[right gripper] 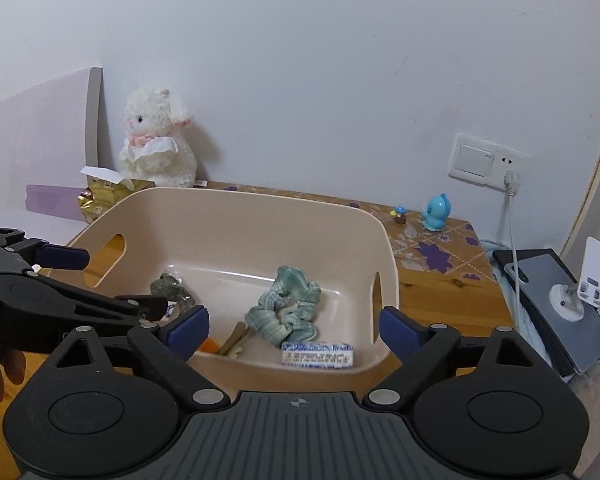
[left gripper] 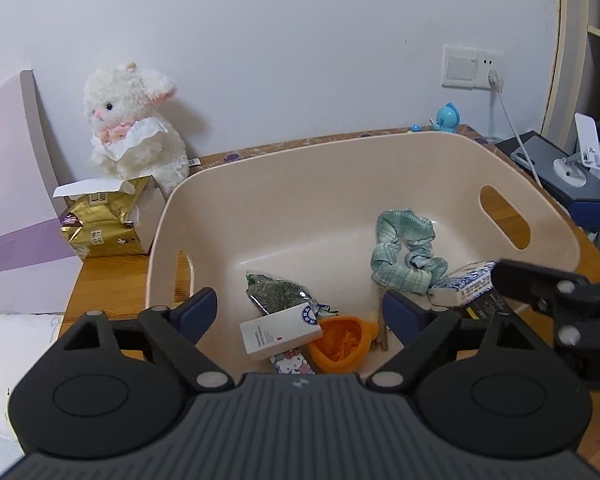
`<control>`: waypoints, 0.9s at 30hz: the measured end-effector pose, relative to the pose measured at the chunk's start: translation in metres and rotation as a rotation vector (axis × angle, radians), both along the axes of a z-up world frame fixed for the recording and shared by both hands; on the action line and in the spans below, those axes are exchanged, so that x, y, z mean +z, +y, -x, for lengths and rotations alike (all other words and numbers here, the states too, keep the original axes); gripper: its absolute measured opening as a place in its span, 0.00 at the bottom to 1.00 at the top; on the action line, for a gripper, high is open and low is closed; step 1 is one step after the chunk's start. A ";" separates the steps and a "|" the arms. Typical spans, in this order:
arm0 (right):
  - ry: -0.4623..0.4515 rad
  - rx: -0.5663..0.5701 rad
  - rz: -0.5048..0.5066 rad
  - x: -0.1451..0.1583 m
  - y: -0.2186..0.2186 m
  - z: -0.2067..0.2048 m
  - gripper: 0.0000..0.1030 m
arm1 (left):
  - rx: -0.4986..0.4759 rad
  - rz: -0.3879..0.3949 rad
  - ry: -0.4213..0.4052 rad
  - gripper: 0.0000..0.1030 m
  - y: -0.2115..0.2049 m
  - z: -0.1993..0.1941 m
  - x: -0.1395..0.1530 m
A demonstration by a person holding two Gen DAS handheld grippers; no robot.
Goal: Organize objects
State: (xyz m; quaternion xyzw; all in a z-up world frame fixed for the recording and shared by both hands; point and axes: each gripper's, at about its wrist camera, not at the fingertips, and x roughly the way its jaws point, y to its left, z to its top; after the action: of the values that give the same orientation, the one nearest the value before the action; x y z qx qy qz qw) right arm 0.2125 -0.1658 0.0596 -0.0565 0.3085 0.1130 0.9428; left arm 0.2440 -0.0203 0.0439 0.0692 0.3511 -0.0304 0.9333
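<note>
A beige plastic bin (left gripper: 300, 184) (right gripper: 236, 216) stands on the wooden table. In it lie a green checked scrunchie (left gripper: 408, 256) (right gripper: 286, 312), a blue-and-white small box (left gripper: 466, 286) (right gripper: 318, 354), a bag of dried green herbs (left gripper: 278, 294) (right gripper: 170, 290), a white card box (left gripper: 280, 334), an orange fabric piece (left gripper: 342, 342), a Hello Kitty item (left gripper: 292, 362) and a beige clip (right gripper: 234, 342). My left gripper (left gripper: 300, 312) is open and empty over the bin's near edge. My right gripper (right gripper: 296, 326) is open and empty just before the bin.
A white plush bunny (left gripper: 134, 128) (right gripper: 156, 144) and a gold tissue pack (left gripper: 104, 220) sit at the back left. A blue figurine (right gripper: 436, 210), a wall socket with cable (right gripper: 510, 180), and a phone stand on a dark box (right gripper: 580, 292) are at the right.
</note>
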 end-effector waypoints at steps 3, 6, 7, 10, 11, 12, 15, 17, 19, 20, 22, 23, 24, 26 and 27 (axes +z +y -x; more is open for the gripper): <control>0.006 -0.005 -0.008 0.005 -0.001 0.010 0.91 | 0.006 0.013 -0.003 0.88 0.004 0.008 0.005; 0.003 -0.011 -0.012 0.010 -0.001 0.023 0.92 | 0.013 0.022 -0.015 0.88 0.007 0.020 0.010; 0.000 -0.013 -0.012 0.011 -0.001 0.027 0.93 | 0.014 0.026 -0.024 0.88 0.008 0.024 0.013; -0.006 -0.020 -0.010 0.016 -0.002 0.041 0.95 | 0.020 0.034 -0.050 0.88 0.012 0.040 0.019; -0.008 -0.022 -0.012 0.018 -0.003 0.046 0.96 | 0.021 0.037 -0.055 0.88 0.013 0.045 0.021; -0.009 -0.027 -0.016 0.019 -0.004 0.052 0.97 | 0.022 0.039 -0.060 0.88 0.014 0.049 0.023; -0.009 -0.045 -0.023 0.022 -0.008 0.068 0.98 | 0.030 0.043 -0.073 0.88 0.017 0.066 0.028; -0.023 -0.055 -0.020 0.025 -0.010 0.082 1.00 | 0.031 0.039 -0.073 0.88 0.019 0.076 0.030; -0.025 -0.063 -0.027 0.026 -0.013 0.093 1.00 | 0.034 0.033 -0.075 0.88 0.020 0.088 0.031; -0.026 -0.066 -0.036 0.026 -0.014 0.099 1.00 | 0.035 0.033 -0.075 0.88 0.021 0.093 0.032; -0.025 -0.071 -0.051 0.027 -0.018 0.110 1.00 | 0.033 0.043 -0.078 0.88 0.023 0.105 0.032; -0.026 -0.073 -0.055 0.028 -0.020 0.115 1.00 | 0.029 0.047 -0.078 0.88 0.024 0.110 0.032; -0.027 -0.075 -0.059 0.028 -0.021 0.121 1.00 | 0.028 0.049 -0.076 0.88 0.025 0.116 0.031; -0.031 -0.077 -0.065 0.029 -0.023 0.131 1.00 | 0.032 0.050 -0.077 0.88 0.027 0.127 0.030; -0.033 -0.077 -0.068 0.030 -0.025 0.137 1.00 | 0.034 0.051 -0.078 0.88 0.028 0.133 0.029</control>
State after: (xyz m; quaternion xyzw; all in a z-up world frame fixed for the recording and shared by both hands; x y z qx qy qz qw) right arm 0.0755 -0.1905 0.0891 -0.0145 0.2911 0.0860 0.9527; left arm 0.1110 0.0075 0.0732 0.0403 0.3145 -0.0208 0.9482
